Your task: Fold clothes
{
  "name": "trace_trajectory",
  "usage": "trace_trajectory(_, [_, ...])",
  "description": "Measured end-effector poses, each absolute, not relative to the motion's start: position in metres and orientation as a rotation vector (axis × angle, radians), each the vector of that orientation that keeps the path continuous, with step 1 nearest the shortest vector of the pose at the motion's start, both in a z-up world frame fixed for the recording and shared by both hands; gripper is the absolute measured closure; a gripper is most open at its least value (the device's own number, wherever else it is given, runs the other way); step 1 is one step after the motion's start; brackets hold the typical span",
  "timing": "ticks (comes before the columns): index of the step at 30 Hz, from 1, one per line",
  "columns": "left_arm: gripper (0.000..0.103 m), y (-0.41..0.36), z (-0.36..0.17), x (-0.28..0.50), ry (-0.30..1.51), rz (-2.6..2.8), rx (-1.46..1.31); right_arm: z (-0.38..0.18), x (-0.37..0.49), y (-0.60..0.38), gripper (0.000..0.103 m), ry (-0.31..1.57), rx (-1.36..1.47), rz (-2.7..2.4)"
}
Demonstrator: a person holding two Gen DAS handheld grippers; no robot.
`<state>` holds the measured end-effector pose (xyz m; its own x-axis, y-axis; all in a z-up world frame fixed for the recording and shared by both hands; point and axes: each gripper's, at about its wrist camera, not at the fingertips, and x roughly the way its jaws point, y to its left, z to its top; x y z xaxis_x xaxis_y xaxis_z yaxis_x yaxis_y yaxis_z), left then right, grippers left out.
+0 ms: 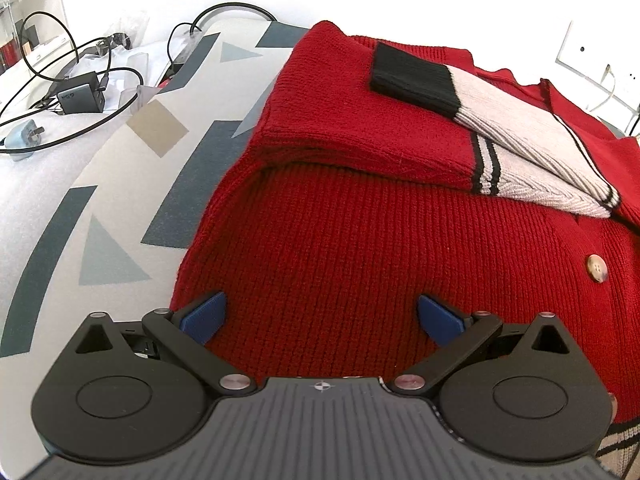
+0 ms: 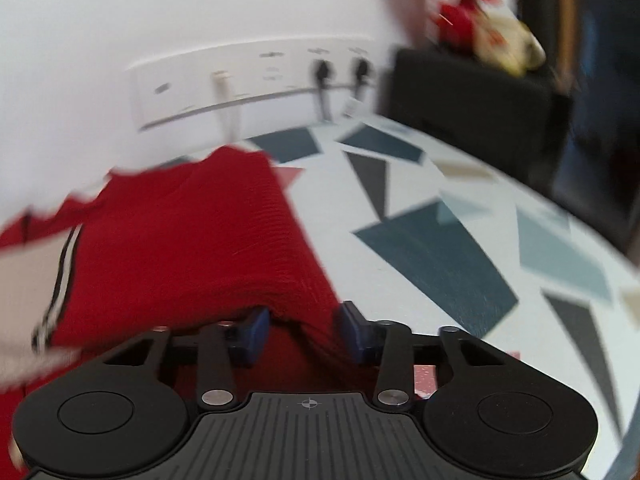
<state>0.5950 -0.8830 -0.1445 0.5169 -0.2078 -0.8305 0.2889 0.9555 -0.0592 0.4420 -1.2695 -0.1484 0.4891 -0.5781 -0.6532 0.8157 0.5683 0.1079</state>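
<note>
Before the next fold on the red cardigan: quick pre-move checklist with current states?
1. Left gripper open over the cardigan: ok, jaws wide apart, pads clear of the knit.
2. Right gripper positioned at the cardigan's edge: ok, red fabric sits between the pads.
3. Right gripper's grip on that edge: cannot tell, the view is blurred and pad contact is unclear.
4. Sleeve folded across the body: ok, its black cuff lies flat on top.
5. Tablecloth beside the cardigan's right edge: ok, nothing lying on it there.
6. Cables away from the garment: ok, off to the left side.
</note>
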Motion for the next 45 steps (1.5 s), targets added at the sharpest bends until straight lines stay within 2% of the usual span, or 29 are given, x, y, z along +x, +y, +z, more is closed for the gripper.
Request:
trace_trajectory(3, [0.0,-0.884,-0.144,0.594,0.983,-0.294,0.09,-0.15,0.436,-1.283,0.071,0.59,0.443,-0.908])
trace_trajectory(5, [0.0,-0.883,-0.145,0.594,0.98,-0.29,0.089,-0.152,0.432,-1.286,0.067,0.602,0.452,-0.899])
trace_trajectory(7, [0.0,-0.884,-0.145,0.593,0.978,-0.289,0.09,-0.15,0.427,-1.283,0.048,0.625,0.475,-0.882])
trace_trajectory(9, [0.0,-0.884,-0.144,0.593,0.982,-0.291,0.094,-0.147,0.421,-1.276,0.033,0.635,0.487,-0.856])
trace_trajectory(11, [0.0,-0.885,-0.143,0.595,0.995,-0.294,0.1,-0.142,0.413,-1.264,0.027,0.625,0.474,-0.814])
trace_trajectory(13, [0.0,-0.885,-0.141,0.598,1.014,-0.301,0.113,-0.136,0.406,-1.255,0.011,0.627,0.448,-0.795])
trace_trajectory(15, [0.0,-0.885,-0.14,0.598,1.03,-0.314,0.126,-0.132,0.398,-1.246,0.003,0.62,0.43,-0.791])
trace_trajectory(22, [0.0,-0.861,-0.133,0.574,1.001,-0.384,0.209,-0.128,0.352,-1.231,0.001,0.637,0.476,-0.874])
trace_trajectory(31, [0.0,-0.809,-0.13,0.537,0.986,-0.461,0.268,-0.16,0.278,-1.207,0.001,0.651,0.622,-0.949])
trace_trajectory(45, [0.0,-0.766,-0.141,0.559,1.08,-0.367,0.162,-0.173,0.281,-1.195,0.001,0.675,0.62,-0.941])
